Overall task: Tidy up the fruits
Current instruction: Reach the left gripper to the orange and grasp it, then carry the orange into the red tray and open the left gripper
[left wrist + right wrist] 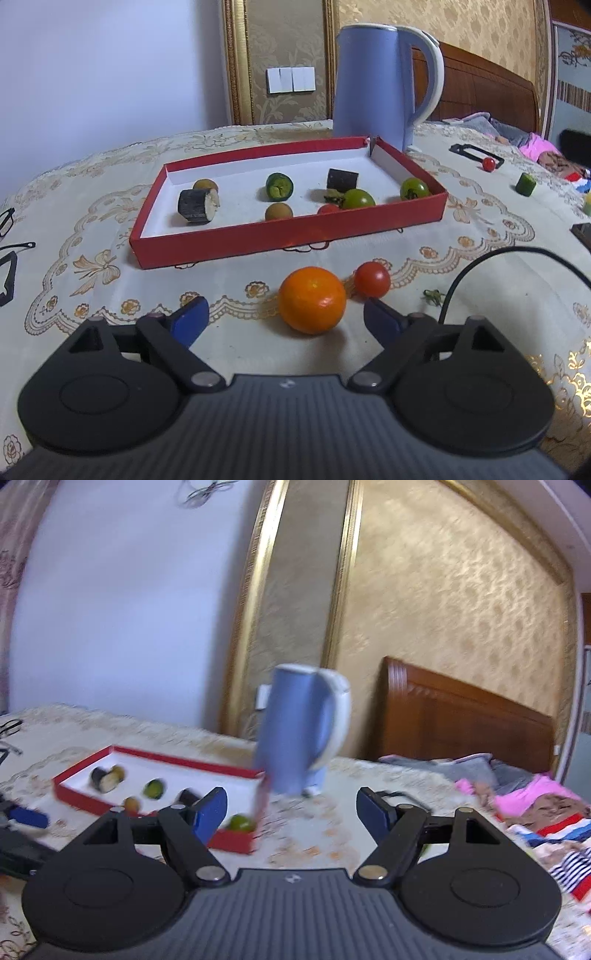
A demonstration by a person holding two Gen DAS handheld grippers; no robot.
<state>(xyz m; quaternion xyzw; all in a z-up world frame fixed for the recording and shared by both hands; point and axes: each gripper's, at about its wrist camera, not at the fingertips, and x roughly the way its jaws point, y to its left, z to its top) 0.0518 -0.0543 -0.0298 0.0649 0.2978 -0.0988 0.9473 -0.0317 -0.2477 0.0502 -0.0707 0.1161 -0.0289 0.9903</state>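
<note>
In the left wrist view my left gripper (286, 317) is open and low over the tablecloth. An orange (312, 300) lies between its blue fingertips, nearer the right one, and a small red tomato (372, 279) lies just behind it. A red tray (288, 236) beyond holds several fruit and vegetable pieces, among them a green tomato (358, 199). In the blurred right wrist view my right gripper (291, 812) is open, empty and raised, and the red tray (236, 840) sits to its left.
A blue kettle (373, 81) stands behind the tray and also shows in the right wrist view (295, 731). A small red tomato (488, 163) and a green piece (526, 184) lie at the far right. A black cable (517, 254) arcs at the right. Glasses (7, 266) lie at the left edge.
</note>
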